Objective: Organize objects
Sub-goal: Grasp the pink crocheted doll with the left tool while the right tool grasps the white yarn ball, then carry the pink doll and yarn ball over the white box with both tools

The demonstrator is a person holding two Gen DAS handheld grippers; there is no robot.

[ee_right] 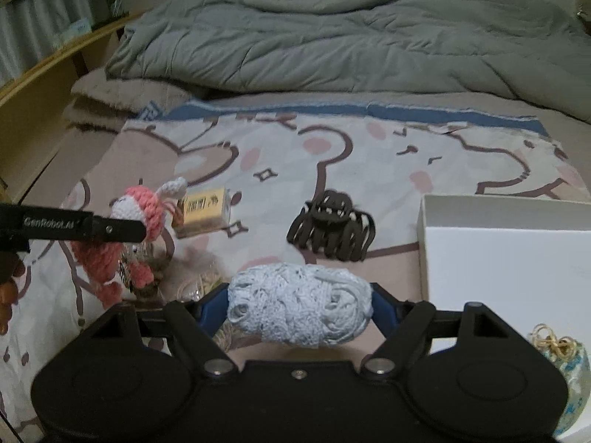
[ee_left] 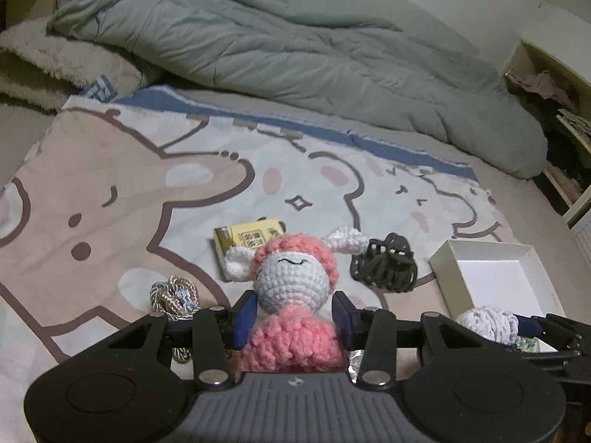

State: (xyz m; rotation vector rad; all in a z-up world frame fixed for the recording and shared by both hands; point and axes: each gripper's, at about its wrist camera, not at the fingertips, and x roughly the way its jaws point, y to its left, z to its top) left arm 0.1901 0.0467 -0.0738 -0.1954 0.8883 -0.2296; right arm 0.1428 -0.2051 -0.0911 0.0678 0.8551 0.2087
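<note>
Bedding fills the scene: a rumpled grey-green duvet (ee_left: pixel 295 55) lies bunched along the far side of the bed, and nearer than it a cartoon-bear blanket (ee_left: pixel 122 184) is spread flat, carrying the loose things. Taking that blanket as landmark, a white open box (ee_right: pixel 517 258) sits at its right edge. Above the blanket's near edge, the left tool (ee_left: pixel 293 313) pinches a pink-and-white crochet doll (ee_left: pixel 291 280) about its neck, its body hanging clear of the blanket, while the right tool (ee_right: pixel 299 310) is clamped on a ball of pale blue-white yarn (ee_right: pixel 299 306), beside the box's left wall. Toward the blanket's middle rests a dark brown claw hair clip (ee_right: pixel 330 230), left of it a small yellow printed box (ee_right: pixel 203 212), and near the front a coil of gold-and-silver cord (ee_left: pixel 175 295).
</note>
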